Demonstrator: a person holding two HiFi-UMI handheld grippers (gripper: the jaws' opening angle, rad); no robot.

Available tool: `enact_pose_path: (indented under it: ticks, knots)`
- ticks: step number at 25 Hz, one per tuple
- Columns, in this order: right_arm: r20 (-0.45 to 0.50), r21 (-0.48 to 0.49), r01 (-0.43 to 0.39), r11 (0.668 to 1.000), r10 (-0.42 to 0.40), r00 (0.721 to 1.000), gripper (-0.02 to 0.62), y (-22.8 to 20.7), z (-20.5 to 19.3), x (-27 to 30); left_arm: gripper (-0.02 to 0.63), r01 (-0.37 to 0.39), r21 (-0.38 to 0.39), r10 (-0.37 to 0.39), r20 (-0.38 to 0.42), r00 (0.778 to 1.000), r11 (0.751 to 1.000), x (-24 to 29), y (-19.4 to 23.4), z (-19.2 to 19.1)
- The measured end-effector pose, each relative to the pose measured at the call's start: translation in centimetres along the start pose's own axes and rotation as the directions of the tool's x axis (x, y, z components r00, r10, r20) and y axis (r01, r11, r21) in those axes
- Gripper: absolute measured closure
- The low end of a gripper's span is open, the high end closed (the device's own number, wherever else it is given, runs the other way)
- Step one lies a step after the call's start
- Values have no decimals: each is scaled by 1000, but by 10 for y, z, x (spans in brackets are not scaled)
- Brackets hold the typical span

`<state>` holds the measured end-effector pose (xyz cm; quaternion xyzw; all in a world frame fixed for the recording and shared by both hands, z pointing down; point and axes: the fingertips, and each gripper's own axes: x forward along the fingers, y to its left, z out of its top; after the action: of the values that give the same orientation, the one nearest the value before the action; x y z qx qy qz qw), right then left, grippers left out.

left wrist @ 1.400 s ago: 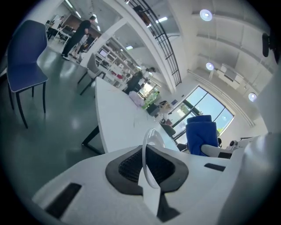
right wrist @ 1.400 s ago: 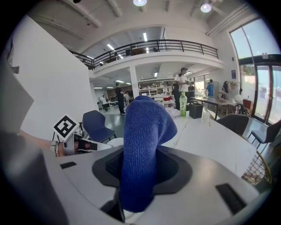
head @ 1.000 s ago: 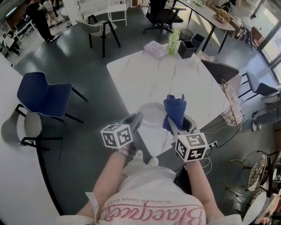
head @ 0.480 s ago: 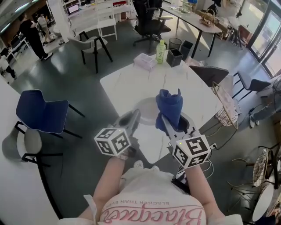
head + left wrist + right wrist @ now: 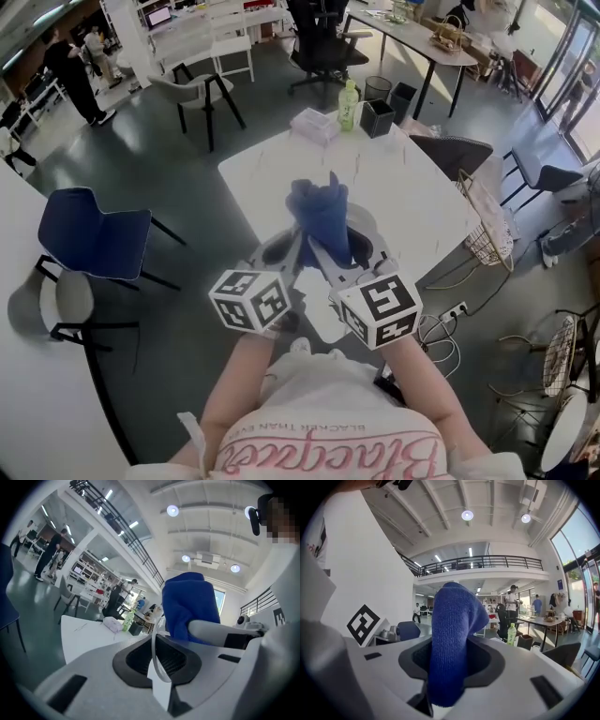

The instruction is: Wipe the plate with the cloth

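Observation:
My left gripper [image 5: 292, 247] is shut on the rim of a clear plate [image 5: 368, 229] and holds it up on edge over the near side of the table. In the left gripper view the plate's rim [image 5: 156, 660] shows as a thin clear arc pinched between the jaws of the left gripper [image 5: 157, 654]. A bunched blue cloth [image 5: 320, 214] is clamped in my right gripper [image 5: 314, 246], and it lies against the plate's face. The cloth [image 5: 451, 648] fills the jaws of the right gripper [image 5: 447, 670] in its own view. From the left gripper view the cloth [image 5: 190, 603] stands just beyond the plate.
Under the grippers is a white marble table [image 5: 398, 183]; a tissue pack [image 5: 314, 124], a green bottle [image 5: 348, 103] and a black bin [image 5: 380, 117] sit at its far edge. A blue chair [image 5: 94, 230] stands to the left, and a wire basket [image 5: 483, 234] to the right.
Both grippers have risen. The right gripper has swung left with the cloth, from beside the plate to against its face. The left gripper still holds the plate.

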<state>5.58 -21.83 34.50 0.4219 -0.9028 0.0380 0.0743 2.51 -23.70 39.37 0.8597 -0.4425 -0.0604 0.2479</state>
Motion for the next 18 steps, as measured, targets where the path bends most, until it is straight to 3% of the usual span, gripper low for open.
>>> enact_pose_path:
  ticks: [11, 18]
  knots:
    - [-35, 52, 93, 994, -91, 995, 454, -34, -15, -6, 588, 8, 28, -9, 12, 1000, 1000, -6, -13, 7]
    - [-53, 95, 196, 976, -191, 980, 454, -76, -28, -28, 588, 14, 21, -15, 27, 1000, 1000, -4, -16, 8]
